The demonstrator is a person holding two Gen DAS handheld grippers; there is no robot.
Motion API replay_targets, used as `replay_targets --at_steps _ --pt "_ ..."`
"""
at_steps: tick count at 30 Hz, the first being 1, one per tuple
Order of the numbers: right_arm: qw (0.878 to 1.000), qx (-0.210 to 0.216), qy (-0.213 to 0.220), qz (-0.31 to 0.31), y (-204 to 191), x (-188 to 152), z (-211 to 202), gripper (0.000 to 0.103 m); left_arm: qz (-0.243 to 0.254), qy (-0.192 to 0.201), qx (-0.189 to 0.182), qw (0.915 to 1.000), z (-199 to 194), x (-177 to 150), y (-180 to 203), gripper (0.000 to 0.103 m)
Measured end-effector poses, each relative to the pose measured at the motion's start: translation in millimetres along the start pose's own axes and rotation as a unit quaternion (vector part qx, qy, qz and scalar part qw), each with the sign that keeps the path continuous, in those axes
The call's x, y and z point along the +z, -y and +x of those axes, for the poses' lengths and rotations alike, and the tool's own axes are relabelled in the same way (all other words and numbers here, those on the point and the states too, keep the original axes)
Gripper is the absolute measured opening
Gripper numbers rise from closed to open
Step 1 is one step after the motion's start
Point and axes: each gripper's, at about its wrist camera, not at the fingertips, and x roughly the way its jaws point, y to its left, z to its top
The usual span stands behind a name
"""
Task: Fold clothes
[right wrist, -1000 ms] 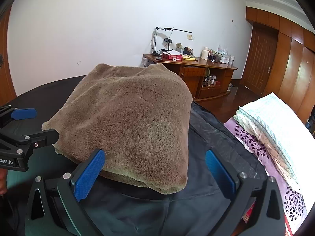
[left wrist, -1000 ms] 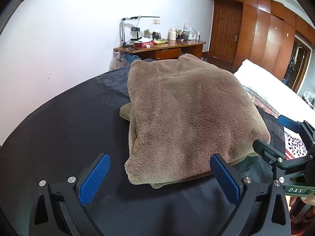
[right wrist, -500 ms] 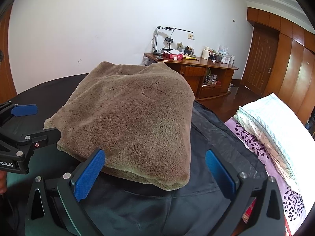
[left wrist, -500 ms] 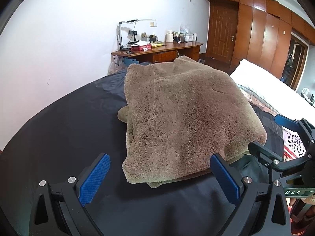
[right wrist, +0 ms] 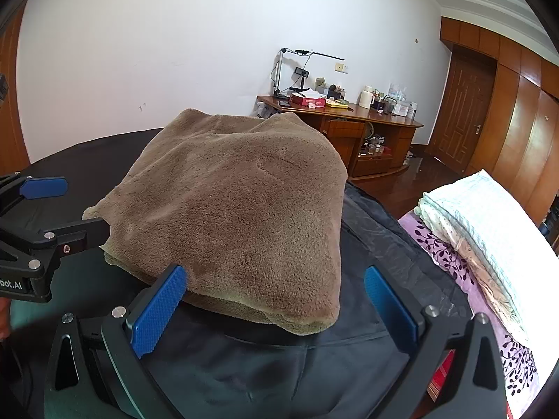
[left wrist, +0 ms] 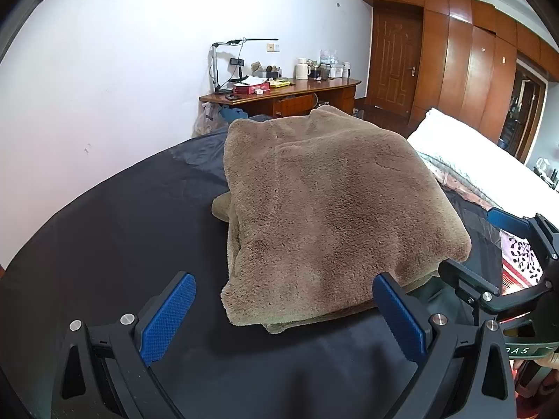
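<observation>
Both your tongs are spread wide and holding nothing: left tongs (left wrist: 284, 312), right tongs (right wrist: 274, 305). The folded fleece garment (left wrist: 325, 209) sits dead ahead on the black cloth (left wrist: 115, 230), its near edge between the blue pads. It's plush, brown and squarish, and your right tongs look closer.

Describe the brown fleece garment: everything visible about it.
The brown fleece garment is plush, tan-brown and folded into a thick, roughly square stack, lower layers peeking out at its near edge and left side. It lies flat on the black sheet. Both tongs, left and right, are open, gripping nothing.
</observation>
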Motion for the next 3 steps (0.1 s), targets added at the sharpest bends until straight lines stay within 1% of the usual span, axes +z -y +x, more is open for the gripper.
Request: replay_targets --at_steps 3 --pt "1.0 0.002 -0.001 0.001 -0.2 -0.3 -0.4 0.102 -0.002 -0.003 0.001 1.0 -0.1 -0.1 -1.7 0.103"
